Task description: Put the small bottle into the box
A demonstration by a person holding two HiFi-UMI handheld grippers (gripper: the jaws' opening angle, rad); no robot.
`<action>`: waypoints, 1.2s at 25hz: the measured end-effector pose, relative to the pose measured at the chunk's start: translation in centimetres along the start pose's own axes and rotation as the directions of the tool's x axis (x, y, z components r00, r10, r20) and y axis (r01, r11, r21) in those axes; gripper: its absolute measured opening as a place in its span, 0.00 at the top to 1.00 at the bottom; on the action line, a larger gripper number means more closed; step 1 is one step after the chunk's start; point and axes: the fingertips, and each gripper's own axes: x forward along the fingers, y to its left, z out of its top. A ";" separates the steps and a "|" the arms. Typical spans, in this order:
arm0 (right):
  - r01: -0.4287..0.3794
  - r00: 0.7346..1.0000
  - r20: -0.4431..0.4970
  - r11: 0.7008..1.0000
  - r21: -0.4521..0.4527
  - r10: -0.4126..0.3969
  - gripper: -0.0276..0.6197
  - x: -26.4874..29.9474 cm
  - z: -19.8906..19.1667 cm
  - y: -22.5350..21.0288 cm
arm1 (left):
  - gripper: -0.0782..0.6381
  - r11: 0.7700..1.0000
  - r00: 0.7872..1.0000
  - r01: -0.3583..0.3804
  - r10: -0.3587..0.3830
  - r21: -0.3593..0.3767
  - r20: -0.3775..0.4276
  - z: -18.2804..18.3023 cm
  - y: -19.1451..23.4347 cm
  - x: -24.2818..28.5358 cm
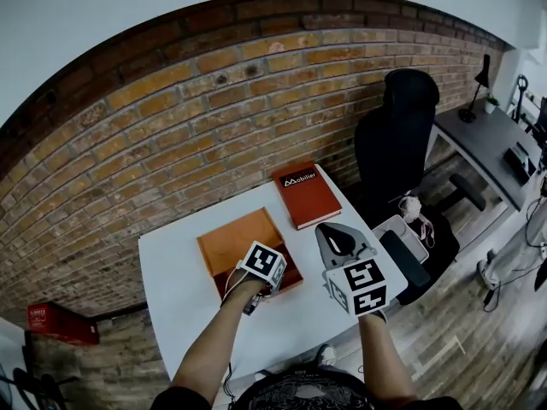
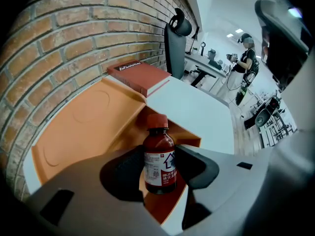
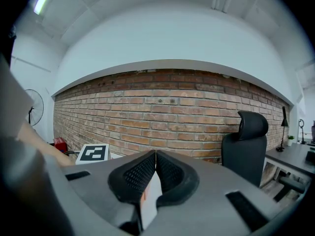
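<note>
The left gripper (image 2: 160, 170) is clamping the small bottle (image 2: 159, 149) right across its labelled body, jaws pressing in on both sides, the red cap standing free above the pads. It is hanging upright over the near corner of the open orange box (image 2: 83, 127), with orange floor showing just beneath it, so it is not yet down inside. This bottle is looking like dark glass or hard plastic: stiff, light for its size, smooth on the shoulder and likely to slide or crack if it is dropped, so I am judging the paper label band to be the right hold, since the pads are biting there better than they would on the bare neck or cap. Over on the other side, the right gripper (image 3: 155, 155) is idling with its jaws pressed together on nothing, pointing up at the brick wall (image 3: 162, 112) with the black office chair (image 3: 248, 141) off to its side. The left gripper view is giving us what the head view is not: the bottle itself, its label, and the box walls around it, because from above the marker cube (image 1: 262, 263) is covering the jaws and the bottle completely. The head view is paying that back with the layout, showing the box sitting on the white table (image 1: 179, 297) and the red book (image 1: 305, 195) lying just beyond it, near the wall.
</note>
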 end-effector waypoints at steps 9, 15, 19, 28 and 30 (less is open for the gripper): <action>0.037 0.999 -0.009 0.999 0.007 -0.037 0.92 -0.5 -0.5 -1.4 | 0.59 1.000 0.995 0.013 -0.013 0.000 -0.099 -1.0 0.1 2.4; 0.061 0.998 -0.011 0.998 0.015 -0.061 0.92 -0.9 -0.7 -2.3 | 0.59 1.000 0.990 0.009 -0.011 -0.010 -0.143 -1.3 0.0 3.2; 0.063 0.998 -0.015 0.998 0.017 -0.062 0.92 -0.8 -0.9 -2.3 | 0.59 1.000 0.989 0.018 -0.021 -0.018 -0.147 -0.9 -0.3 3.4; 0.063 0.998 -0.018 0.998 0.018 -0.063 0.92 -0.9 -1.0 -2.6 | 0.58 0.997 0.985 0.046 -0.055 -0.060 -0.163 -1.3 -0.9 3.9; 0.060 0.998 -0.019 0.998 0.017 -0.059 0.92 -0.9 -1.1 -2.4 | 0.58 0.997 0.987 0.044 -0.053 -0.060 -0.155 -1.3 -0.9 3.8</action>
